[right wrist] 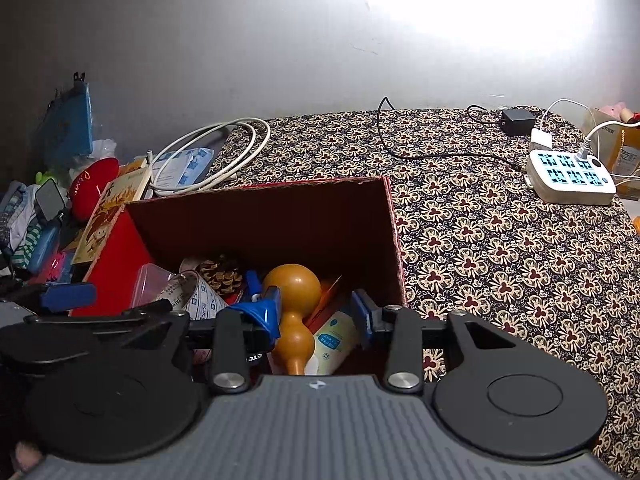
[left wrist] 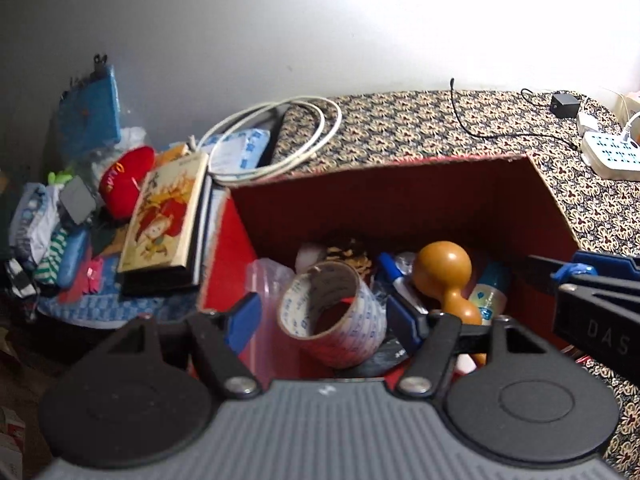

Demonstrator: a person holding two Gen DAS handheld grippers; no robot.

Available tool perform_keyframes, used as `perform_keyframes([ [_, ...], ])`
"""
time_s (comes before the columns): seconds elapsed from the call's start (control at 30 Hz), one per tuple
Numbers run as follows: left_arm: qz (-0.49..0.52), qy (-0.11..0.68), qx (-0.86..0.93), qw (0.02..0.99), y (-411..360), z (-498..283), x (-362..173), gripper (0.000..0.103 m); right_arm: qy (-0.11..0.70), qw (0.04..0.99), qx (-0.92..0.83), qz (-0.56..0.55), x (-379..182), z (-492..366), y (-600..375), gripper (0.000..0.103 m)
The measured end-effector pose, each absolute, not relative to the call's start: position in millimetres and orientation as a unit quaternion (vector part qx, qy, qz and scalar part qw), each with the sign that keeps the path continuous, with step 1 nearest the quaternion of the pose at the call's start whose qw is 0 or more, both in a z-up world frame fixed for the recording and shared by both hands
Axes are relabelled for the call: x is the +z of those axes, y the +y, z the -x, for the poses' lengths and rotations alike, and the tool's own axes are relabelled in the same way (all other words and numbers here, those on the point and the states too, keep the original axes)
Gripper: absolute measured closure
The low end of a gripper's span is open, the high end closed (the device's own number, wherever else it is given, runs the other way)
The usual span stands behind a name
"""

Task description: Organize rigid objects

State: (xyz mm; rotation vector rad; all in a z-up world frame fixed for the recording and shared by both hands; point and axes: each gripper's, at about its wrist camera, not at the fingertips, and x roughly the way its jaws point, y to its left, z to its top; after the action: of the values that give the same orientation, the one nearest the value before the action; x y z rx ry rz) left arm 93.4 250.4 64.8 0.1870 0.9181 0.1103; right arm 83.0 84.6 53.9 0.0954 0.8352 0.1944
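Left wrist view: left gripper (left wrist: 322, 316) sits over the near side of the red cardboard box (left wrist: 400, 200), jaws wide apart. The tape roll (left wrist: 332, 312) lies between the blue pads; I can't tell whether either pad touches it, so not a confirmed grip. Roll is clear tape with blue print on a brown core, tipped so its hole faces the camera. It rests on a clear zip bag (left wrist: 268, 280) at the box's near-left corner. Right of it: an orange wooden gourd (left wrist: 442, 270), a blue marker (left wrist: 394, 276), a small white bottle (left wrist: 490, 298), and a pine cone (left wrist: 352, 256) further back. Right gripper (left wrist: 592, 280) enters from the right edge, above the box's right wall. Left of the box: stacked books (left wrist: 168, 216), a red plush (left wrist: 126, 180) and cloth clutter. Behind, at the far-left corner of the patterned tabletop (left wrist: 440, 128), a coiled white cable (left wrist: 272, 140). Power strip (left wrist: 612, 156) at the far-right edge.

Right wrist view: right gripper (right wrist: 316, 314) is over the box's (right wrist: 260, 216) near-right corner, jaws apart, pads not pressing anything. The gourd (right wrist: 294, 304) sits between them, beside the left pad, neck toward the camera. The bottle (right wrist: 332, 340) lies against it on the right. Tape roll (right wrist: 196, 296) is left of the gourd, partly hidden by the left gripper (right wrist: 68, 296).
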Motion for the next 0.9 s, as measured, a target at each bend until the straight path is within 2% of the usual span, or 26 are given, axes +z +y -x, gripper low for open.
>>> perform_keyframes([
  [0.33,-0.144,0.387,0.092,0.906,260,-86,121,0.033,0.368,0.920,0.130,-0.022,103,-78,89,0.080],
  [0.47,-0.132,0.372,0.094,0.914,263,-81,135,0.032,0.351,0.926,0.135,-0.025,122,-79,89,0.080],
  [0.9,-0.098,0.392,0.075,0.912,257,-75,107,0.032,0.384,0.917,0.107,-0.021,79,-70,100,0.079],
])
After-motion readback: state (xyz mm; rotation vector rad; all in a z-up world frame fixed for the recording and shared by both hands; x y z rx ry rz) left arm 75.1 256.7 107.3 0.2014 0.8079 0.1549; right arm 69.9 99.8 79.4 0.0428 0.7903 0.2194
